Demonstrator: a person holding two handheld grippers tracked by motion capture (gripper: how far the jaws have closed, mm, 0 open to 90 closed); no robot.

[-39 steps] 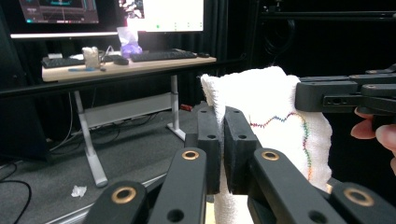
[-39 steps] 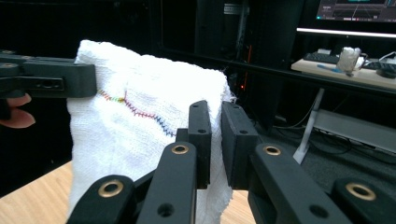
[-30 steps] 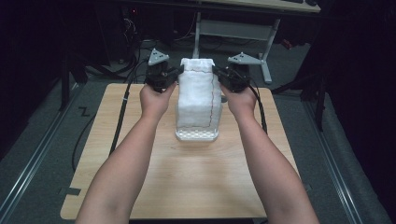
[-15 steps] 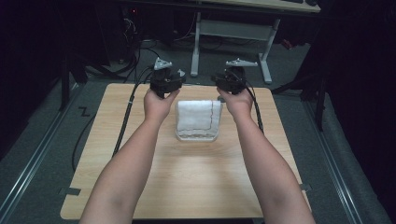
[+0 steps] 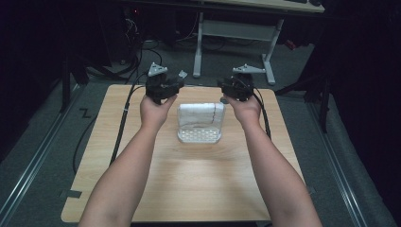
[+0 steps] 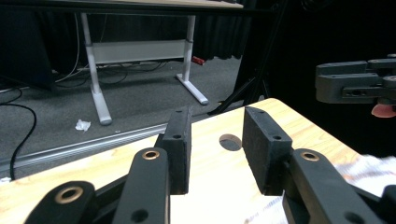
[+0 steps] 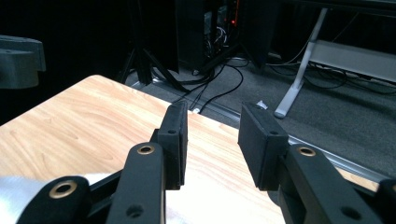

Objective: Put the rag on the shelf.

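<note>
A white cloth (image 5: 200, 115) lies inside a clear plastic basket (image 5: 199, 135) at the middle of the wooden table (image 5: 189, 179). My left gripper (image 5: 176, 81) is held just above and to the left of the basket's far edge, and its jaws stand open with nothing between them (image 6: 215, 151). My right gripper (image 5: 226, 87) hovers at the basket's far right corner, open and empty as well (image 7: 211, 142). A bit of the white cloth (image 6: 369, 168) shows at the lower right of the left gripper view, and at the lower left of the right gripper view (image 7: 28, 193).
Both forearms reach in from the near edge of the table. Black cables (image 5: 124, 118) trail off the left side and another cable (image 5: 265, 118) runs along the right. A white-legged desk (image 5: 231, 33) stands on the grey floor beyond the table's far edge.
The cloth was held up tall over the basket by both grippers. It has dropped down into the basket, and both grippers have let go and moved apart.
</note>
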